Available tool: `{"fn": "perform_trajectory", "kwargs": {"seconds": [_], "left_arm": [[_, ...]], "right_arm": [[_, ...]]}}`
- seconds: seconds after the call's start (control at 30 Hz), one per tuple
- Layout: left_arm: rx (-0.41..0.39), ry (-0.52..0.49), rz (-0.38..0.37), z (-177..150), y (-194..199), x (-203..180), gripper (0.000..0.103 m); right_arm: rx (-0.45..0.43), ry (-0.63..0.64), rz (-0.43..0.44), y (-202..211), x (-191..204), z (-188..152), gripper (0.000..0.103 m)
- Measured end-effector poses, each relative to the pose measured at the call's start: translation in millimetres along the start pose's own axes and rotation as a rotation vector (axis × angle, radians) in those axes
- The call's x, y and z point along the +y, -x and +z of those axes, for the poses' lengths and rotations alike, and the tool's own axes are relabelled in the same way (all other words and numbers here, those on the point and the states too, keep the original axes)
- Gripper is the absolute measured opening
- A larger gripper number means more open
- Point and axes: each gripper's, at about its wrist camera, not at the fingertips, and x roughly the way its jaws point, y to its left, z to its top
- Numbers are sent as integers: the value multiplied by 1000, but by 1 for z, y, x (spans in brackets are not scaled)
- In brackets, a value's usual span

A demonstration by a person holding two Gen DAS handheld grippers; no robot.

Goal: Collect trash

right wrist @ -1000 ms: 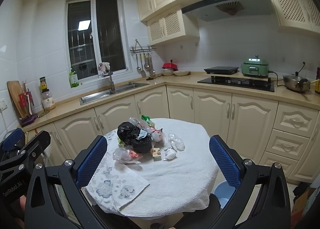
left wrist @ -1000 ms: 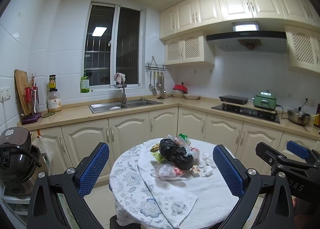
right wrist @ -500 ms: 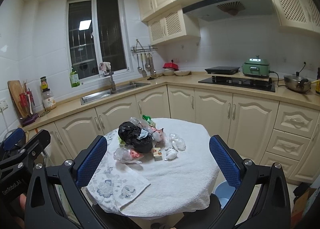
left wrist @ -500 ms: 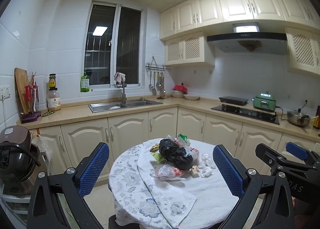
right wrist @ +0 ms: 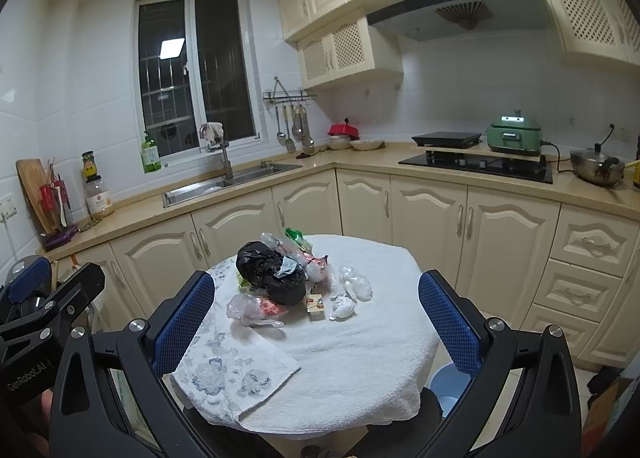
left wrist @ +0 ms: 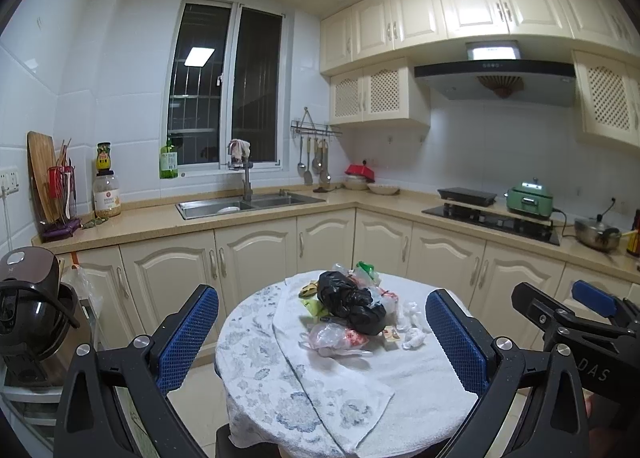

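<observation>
Kitchen; left claw (right wrist: 24, 298) housing reads "GenRobot.AI"; trash pile (right wrist: 288, 278) untouched.

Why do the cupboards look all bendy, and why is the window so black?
In both wrist views the fisheye lens curves the cupboards and darkens the corners. In both views the window is black and mirrors a ceiling light. Everything looks sharp, not blurry; the range hood lamp glares white in the left view.

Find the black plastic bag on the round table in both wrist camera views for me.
Left wrist: the black plastic bag sits centre, slightly below the middle, atop the trash pile.
Right wrist: the bag sits left of centre, at mid-height.
Shared landmark: the green cooker on the counter, right of the bag in both views.
</observation>
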Motion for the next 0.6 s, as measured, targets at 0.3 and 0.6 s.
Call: {"fn": "perform_trajectory", "kwargs": {"seconds": [0.3,0.6], "left_arm": [[33,0,15,-6,-22,5,102],[150,15,55,-24,-84,13,102]], "right_arm": [[17,32,-2,-18,-1,-6,103],[140,75,-1,-87,-13,-24,103]]}}
